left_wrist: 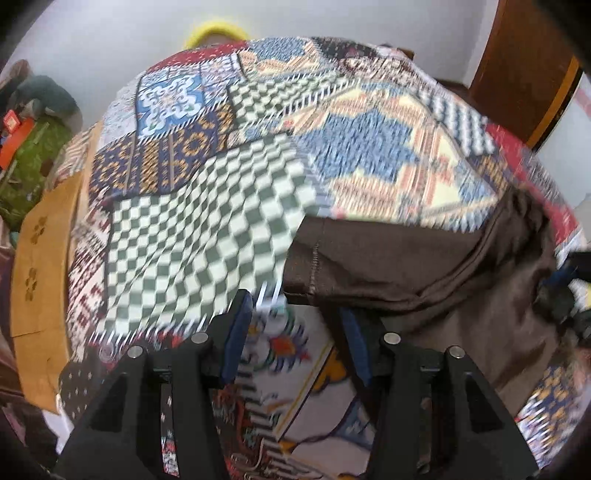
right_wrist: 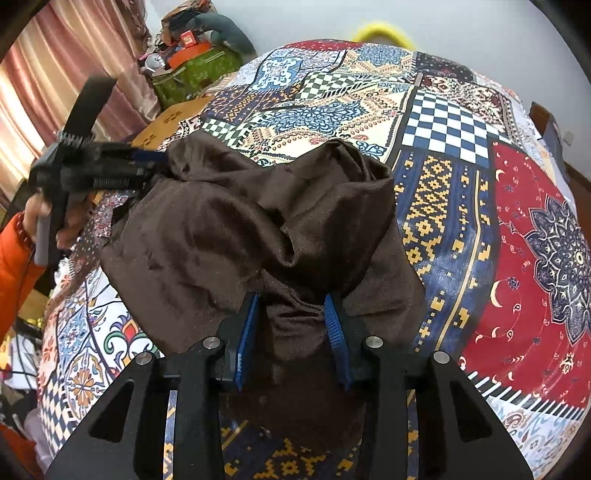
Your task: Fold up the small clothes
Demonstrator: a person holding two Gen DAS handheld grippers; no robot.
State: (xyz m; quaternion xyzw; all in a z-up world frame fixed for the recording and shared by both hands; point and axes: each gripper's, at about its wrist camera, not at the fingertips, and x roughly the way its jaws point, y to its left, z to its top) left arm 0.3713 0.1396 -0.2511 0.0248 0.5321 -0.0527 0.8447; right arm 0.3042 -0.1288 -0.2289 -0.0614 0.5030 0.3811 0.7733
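A dark brown garment [right_wrist: 258, 229] lies crumpled on the patterned patchwork cloth [right_wrist: 443, 122] that covers the table. In the right wrist view my right gripper [right_wrist: 291, 306] has its jaws apart, with a bunch of the brown fabric between the blue pads. My left gripper [right_wrist: 155, 162] shows at the far left, its tips at the garment's far corner. In the left wrist view, which is blurred, the left gripper [left_wrist: 291, 310] is open and its fingers stand apart over the patterned cloth, with the brown garment's hemmed edge [left_wrist: 388, 266] just ahead and to the right.
A wooden board [left_wrist: 40, 266] edges the table on the left. A green box with clutter [right_wrist: 192, 66] stands beyond the table by pink curtains [right_wrist: 55, 66]. A yellow ring [right_wrist: 380, 31] shows at the far edge. A brown door [left_wrist: 524, 66] is at the right.
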